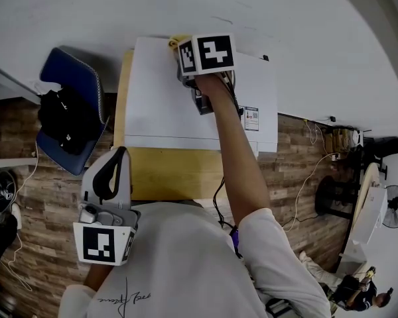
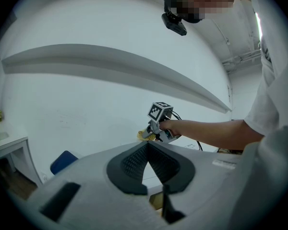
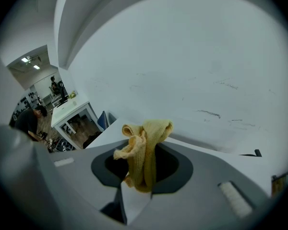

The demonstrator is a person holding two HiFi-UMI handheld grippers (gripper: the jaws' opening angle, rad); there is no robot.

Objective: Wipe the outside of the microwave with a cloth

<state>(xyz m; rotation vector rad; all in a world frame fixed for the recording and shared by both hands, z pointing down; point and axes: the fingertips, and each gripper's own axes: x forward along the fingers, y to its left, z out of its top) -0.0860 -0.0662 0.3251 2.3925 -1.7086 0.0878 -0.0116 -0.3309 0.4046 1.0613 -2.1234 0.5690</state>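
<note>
The head camera is looking steeply down from above the person's shoulders onto the white top of the microwave [image 1: 166, 105]. The right gripper [image 1: 181, 50] is lying far out at the microwave's rear edge, and the left gripper [image 1: 117, 156] is sitting close below the lens.

The left gripper camera is riding low beside the person's body, facing forward and upward over its own jaws, and is catching the right gripper [image 2: 151, 135] at middle distance.

The right gripper camera is sitting near the white wall [image 3: 206, 71], with the cloth [image 3: 144, 152] filling its near centre.

All three views are sharing the blue chair [image 1: 69, 111].
</note>
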